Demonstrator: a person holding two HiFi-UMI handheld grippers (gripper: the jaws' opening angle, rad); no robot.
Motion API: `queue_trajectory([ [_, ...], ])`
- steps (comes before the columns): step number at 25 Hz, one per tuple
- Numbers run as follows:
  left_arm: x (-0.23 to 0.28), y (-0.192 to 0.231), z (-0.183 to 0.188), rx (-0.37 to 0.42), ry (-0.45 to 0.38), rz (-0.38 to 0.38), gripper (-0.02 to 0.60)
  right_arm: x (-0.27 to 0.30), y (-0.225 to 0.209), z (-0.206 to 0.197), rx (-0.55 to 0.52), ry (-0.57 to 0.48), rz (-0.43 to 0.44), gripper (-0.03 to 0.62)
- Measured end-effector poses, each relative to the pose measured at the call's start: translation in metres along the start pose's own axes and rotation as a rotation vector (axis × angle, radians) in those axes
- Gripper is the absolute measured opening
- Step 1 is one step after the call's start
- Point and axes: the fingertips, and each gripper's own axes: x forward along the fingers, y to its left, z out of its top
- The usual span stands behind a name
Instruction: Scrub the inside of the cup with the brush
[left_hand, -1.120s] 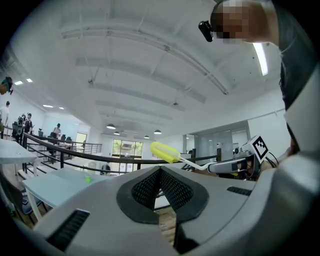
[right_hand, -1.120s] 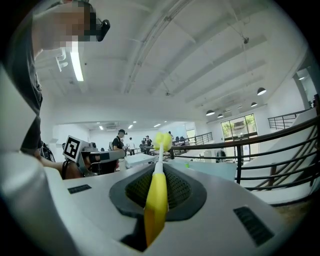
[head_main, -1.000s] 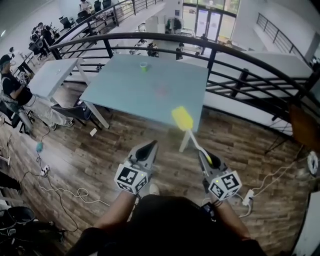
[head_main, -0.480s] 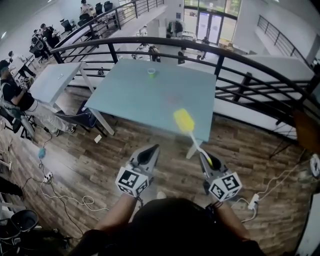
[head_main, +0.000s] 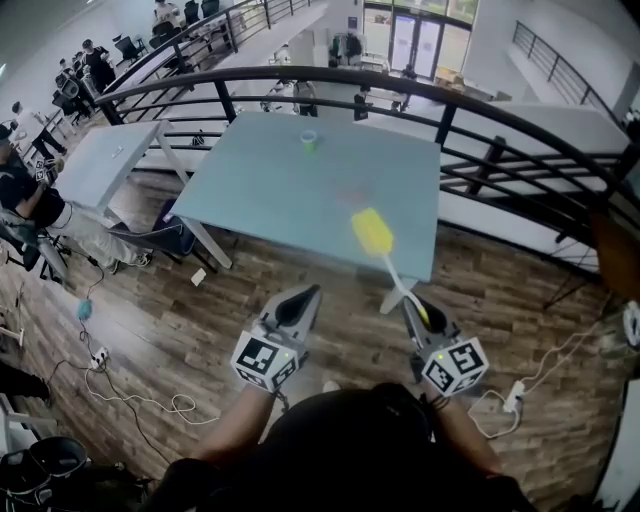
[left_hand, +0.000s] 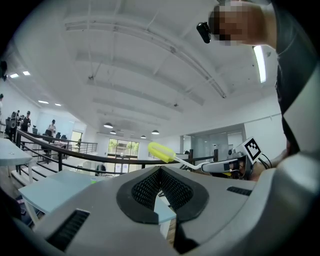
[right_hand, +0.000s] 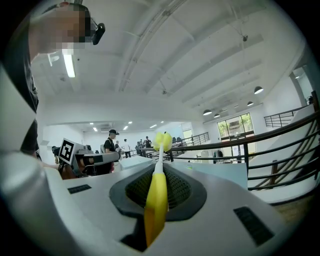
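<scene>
A small green cup (head_main: 309, 141) stands on the far part of a pale blue table (head_main: 250, 190). My right gripper (head_main: 417, 308) is shut on the yellow handle of a brush (right_hand: 156, 197); its yellow sponge head (head_main: 372, 233) sticks forward over the table's near right edge. My left gripper (head_main: 303, 300) is shut with nothing in it, level with the right one. Both are held short of the table, above the wooden floor. In the left gripper view the brush (left_hand: 162, 152) and the right gripper (left_hand: 227, 165) show to the right.
A black curved railing (head_main: 470, 110) runs behind the table. A second pale table (head_main: 100, 160) stands at the left, with people seated beyond it. Cables (head_main: 140, 395) and a power strip (head_main: 512, 398) lie on the wooden floor.
The table and cup have come nearer in the head view. Both grippers have moved forward toward the table, the brush head now reaching over its near edge.
</scene>
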Motion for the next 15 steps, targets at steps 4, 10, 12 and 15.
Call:
queue_trajectory([
  [4,0.008,0.008,-0.007,-0.007,0.007,-0.001,0.0,0.011,-0.008,-0.007,0.009,0.009,-0.007,0.043],
  [10,0.034,0.022,-0.011,-0.024,0.027,0.016,0.0,0.036,-0.035,0.0,0.014,0.013,0.011,0.043],
  [12,0.048,0.027,-0.01,-0.025,0.03,0.027,0.0,0.045,-0.049,0.003,0.017,0.017,0.022,0.043],
  [15,0.073,0.03,-0.007,-0.014,0.031,0.037,0.0,0.06,-0.075,0.008,0.016,0.01,0.041,0.043],
])
